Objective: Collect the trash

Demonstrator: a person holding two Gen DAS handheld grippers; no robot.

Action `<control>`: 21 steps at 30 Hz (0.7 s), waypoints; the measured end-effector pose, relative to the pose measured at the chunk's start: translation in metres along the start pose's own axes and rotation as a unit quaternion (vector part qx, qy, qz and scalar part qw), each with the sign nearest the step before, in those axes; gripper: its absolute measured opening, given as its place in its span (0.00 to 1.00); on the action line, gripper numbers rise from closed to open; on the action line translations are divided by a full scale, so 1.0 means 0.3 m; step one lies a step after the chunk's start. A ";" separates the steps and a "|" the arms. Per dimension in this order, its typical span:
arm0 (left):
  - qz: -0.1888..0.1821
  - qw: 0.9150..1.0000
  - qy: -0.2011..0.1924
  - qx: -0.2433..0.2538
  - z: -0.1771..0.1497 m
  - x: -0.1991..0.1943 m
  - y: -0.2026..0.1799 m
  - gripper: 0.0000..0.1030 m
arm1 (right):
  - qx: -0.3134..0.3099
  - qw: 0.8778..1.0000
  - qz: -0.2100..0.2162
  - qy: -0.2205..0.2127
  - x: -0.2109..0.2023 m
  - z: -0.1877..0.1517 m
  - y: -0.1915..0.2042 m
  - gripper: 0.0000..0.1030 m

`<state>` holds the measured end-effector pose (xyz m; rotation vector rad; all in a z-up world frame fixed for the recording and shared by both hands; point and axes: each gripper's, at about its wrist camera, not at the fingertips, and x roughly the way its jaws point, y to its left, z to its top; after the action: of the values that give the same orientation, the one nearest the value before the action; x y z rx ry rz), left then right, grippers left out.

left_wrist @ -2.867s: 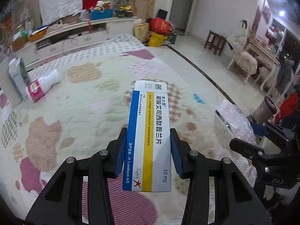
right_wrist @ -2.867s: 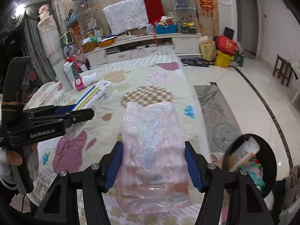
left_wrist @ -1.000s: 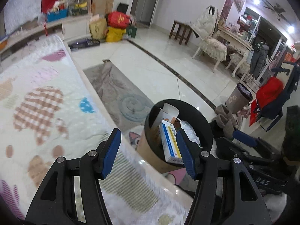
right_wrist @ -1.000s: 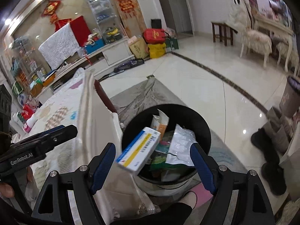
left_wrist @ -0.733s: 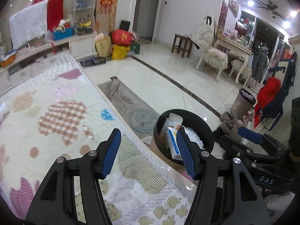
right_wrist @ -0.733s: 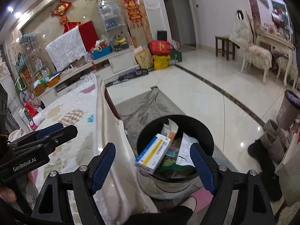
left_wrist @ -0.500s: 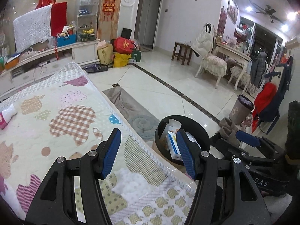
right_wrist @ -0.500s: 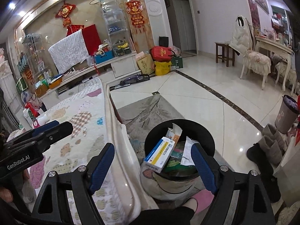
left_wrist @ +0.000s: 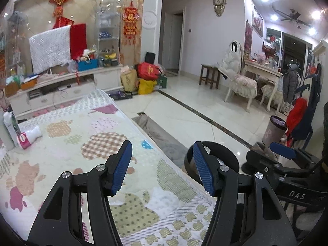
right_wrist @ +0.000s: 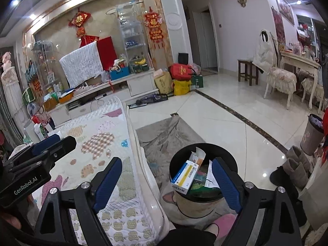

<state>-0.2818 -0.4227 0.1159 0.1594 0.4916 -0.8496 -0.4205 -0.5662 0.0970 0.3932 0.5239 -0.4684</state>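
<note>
Beside the bed (right_wrist: 106, 143), the box (right_wrist: 185, 176) lies in the bin (right_wrist: 205, 202), so both grippers hang empty, left gripper (left_wrist: 162, 169) released, right gripper (right_wrist: 166, 184) jaws opening, free for more trash.

Both your claws are empty and parted.

Your left claw (left_wrist: 162, 167) points forward and somewhat downward, its blue pads (left_wrist: 121, 168) standing apart with nothing between them. Seen from your right wrist, that left claw shows at the left edge as a black body with one blue-tipped finger reaching in. Your right claw (right_wrist: 167, 182) also tilts downward, its jaws opening wider at this moment, nothing gripped between its blue pads (right_wrist: 225, 184). From your left wrist, the right claw lies low at the right edge, beside your left one. Your foot in a pink slipper (right_wrist: 222, 223) shows below the right claw.
</note>
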 end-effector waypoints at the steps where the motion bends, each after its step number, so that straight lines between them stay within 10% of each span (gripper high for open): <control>1: 0.000 1.000 -0.002 -0.002 -0.001 -0.003 0.004 0.61 | -0.003 1.000 -0.002 -0.002 -0.002 -0.001 0.005 0.86; 21: 0.005 1.000 -0.017 -0.002 0.003 -0.052 0.005 0.61 | -0.016 1.000 -0.016 -0.017 -0.029 0.000 0.044 0.87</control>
<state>-0.2890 -0.4114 0.1239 0.1444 0.4605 -0.8408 -0.4205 -0.5525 0.1049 0.3469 0.5051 -0.4957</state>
